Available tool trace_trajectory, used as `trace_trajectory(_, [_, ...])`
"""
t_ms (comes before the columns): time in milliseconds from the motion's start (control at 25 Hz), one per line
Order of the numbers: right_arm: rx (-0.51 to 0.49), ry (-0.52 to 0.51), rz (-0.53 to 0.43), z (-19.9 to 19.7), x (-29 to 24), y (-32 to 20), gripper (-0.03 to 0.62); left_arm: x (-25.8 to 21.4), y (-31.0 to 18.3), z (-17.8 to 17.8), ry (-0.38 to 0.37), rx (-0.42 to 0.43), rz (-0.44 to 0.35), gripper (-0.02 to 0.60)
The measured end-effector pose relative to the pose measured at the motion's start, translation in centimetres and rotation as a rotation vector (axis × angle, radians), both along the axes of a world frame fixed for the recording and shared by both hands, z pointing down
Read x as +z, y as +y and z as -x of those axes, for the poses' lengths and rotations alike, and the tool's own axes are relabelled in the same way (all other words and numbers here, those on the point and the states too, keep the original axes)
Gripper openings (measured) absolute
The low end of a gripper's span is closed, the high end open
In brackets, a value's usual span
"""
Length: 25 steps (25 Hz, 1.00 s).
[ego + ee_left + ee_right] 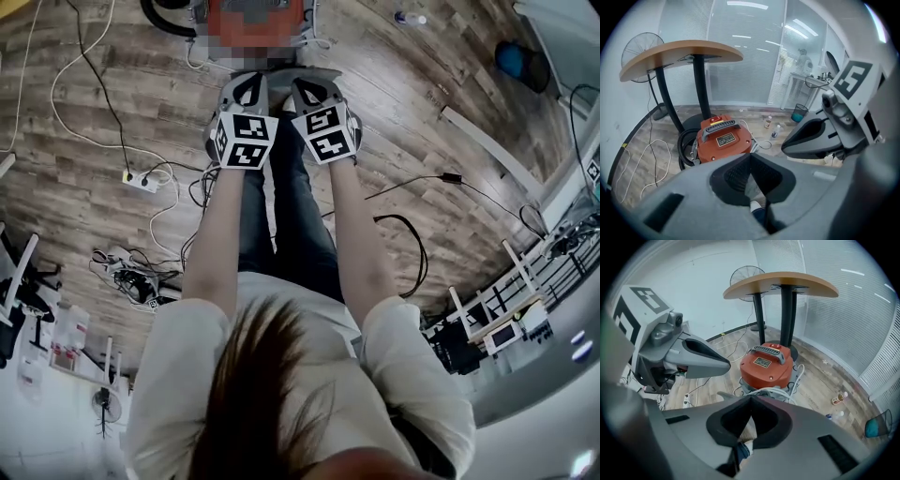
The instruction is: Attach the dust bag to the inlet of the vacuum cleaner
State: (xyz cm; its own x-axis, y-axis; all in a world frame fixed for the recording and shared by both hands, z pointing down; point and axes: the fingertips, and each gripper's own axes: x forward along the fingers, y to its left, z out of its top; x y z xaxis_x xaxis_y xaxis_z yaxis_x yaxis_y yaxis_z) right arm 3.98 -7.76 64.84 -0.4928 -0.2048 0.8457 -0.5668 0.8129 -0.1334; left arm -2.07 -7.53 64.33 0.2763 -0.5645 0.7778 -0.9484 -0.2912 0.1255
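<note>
Underfoot, the wooden floor (450, 112) ran wide and mostly bare to the right of the person, while loose cables (84, 103) and a power strip (142, 180) trailed across it on the left. A round table (679, 51) stood on a black pedestal, with a fan (640, 56) behind its edge near the wall. The vacuum cleaner (724, 140) sat on the floor just in front of that pedestal, handle up, its black hose (684, 152) curled against its left side. Open floor lay between it and a blue bin (800, 112), broken only by two small bottles (768, 123). Both forearms reached forward and steeply down, side by side, above the person's legs. The left gripper (751, 157) and the right gripper (751, 399) hung just beside each other, short of the vacuum cleaner and aimed at it. Each had its jaws pressed together with nothing between them.
</note>
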Motion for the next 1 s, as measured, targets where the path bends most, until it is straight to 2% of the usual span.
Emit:
trace_trajectory(160, [0.039, -0.016, -0.037, -0.1, -2.6, -0.6, 0.003, -2.5, -0.8, 0.3, 0.005, -0.019, -0.034, 0.017])
trace_trajectory(360, [0.075, -0.025, -0.093, -0.4, -6.4, -1.6, 0.003, -5.8, -1.4, 0.7, -0.015, 0.009, -0.067, 0.017])
trace_trajectory(560, [0.142, -0.073, -0.154, -0.5, -10.8, -3.1, 0.003, -9.5, -2.7, 2.5, -0.007, -0.063, -0.101, 0.017])
trace_trajectory(720, [0.220, -0.100, -0.167, -1.1, -13.7, -2.8, 0.003, -12.9, -2.2, 3.6, 0.016, -0.114, -0.138, 0.017])
trace_trajectory(1000, [0.259, -0.179, -0.228, -1.3, -19.7, -2.6, 0.003, -19.4, -2.7, 3.8, 0.064, -0.137, -0.231, 0.017])
